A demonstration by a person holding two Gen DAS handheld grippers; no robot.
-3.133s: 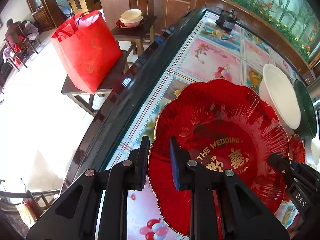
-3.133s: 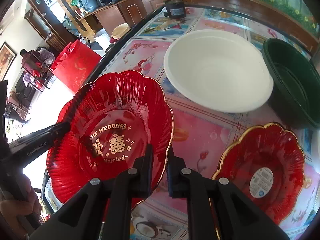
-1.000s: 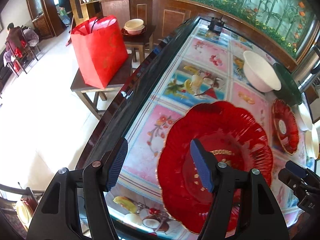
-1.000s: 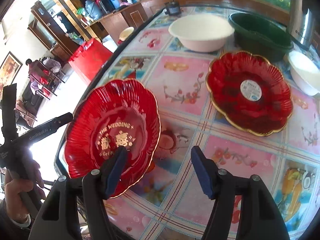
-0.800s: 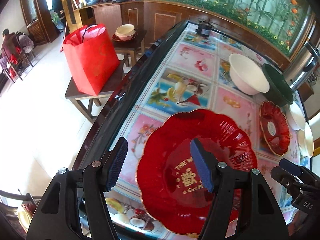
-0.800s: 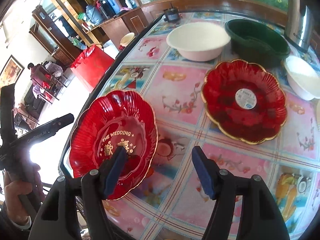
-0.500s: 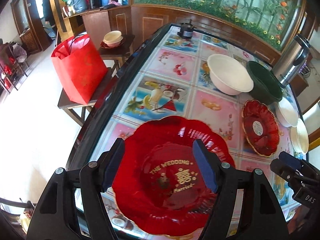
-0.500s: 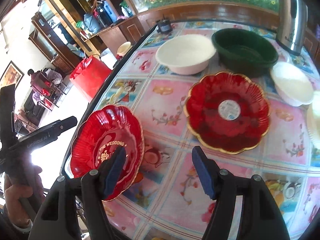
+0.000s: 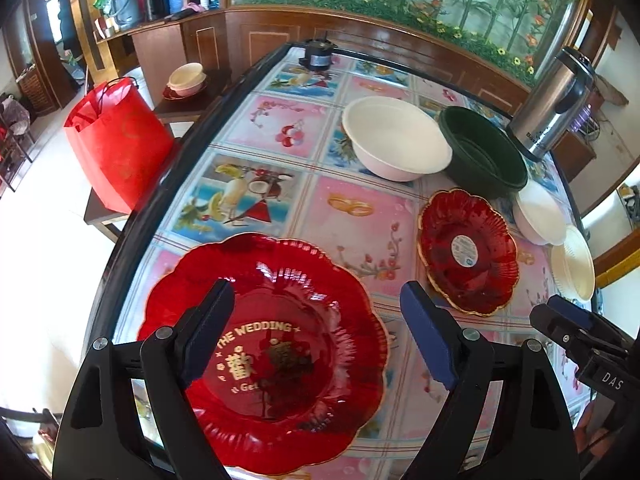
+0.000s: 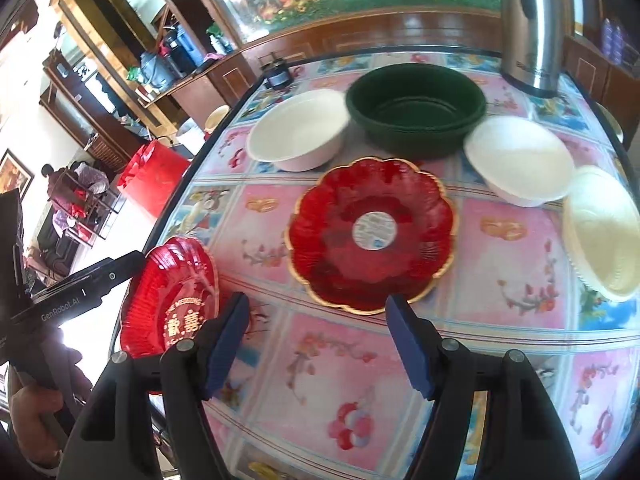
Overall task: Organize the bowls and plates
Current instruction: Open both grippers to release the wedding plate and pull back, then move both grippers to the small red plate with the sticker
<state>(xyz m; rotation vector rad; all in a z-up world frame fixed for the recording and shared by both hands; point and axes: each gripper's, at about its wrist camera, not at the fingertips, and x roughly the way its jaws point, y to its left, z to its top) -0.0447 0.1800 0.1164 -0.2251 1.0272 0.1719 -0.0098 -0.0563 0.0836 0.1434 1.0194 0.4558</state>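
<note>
A large red scalloped plate with gold wedding lettering [image 9: 280,344] lies flat on the table's near left corner; it also shows in the right wrist view [image 10: 176,300]. My left gripper [image 9: 316,324] is open above it, holding nothing. A second red plate with a white sticker [image 10: 370,232] lies mid-table, also in the left wrist view [image 9: 466,250]. My right gripper [image 10: 318,340] is open and empty, just short of that plate. Behind stand a white bowl [image 10: 298,134], a dark green bowl [image 10: 416,108], a smaller white bowl [image 10: 520,160] and a cream bowl [image 10: 604,232].
The table [image 9: 280,132] has a flowered cloth and a black edge on the left. A steel kettle [image 10: 532,24] stands at the far right, a small black object [image 9: 318,56] at the far end. A red bag [image 9: 120,140] sits on a stool beside the table.
Both grippers let go of the lettered red plate, opened wide and pulled back and up. The plate now lies on the table.
</note>
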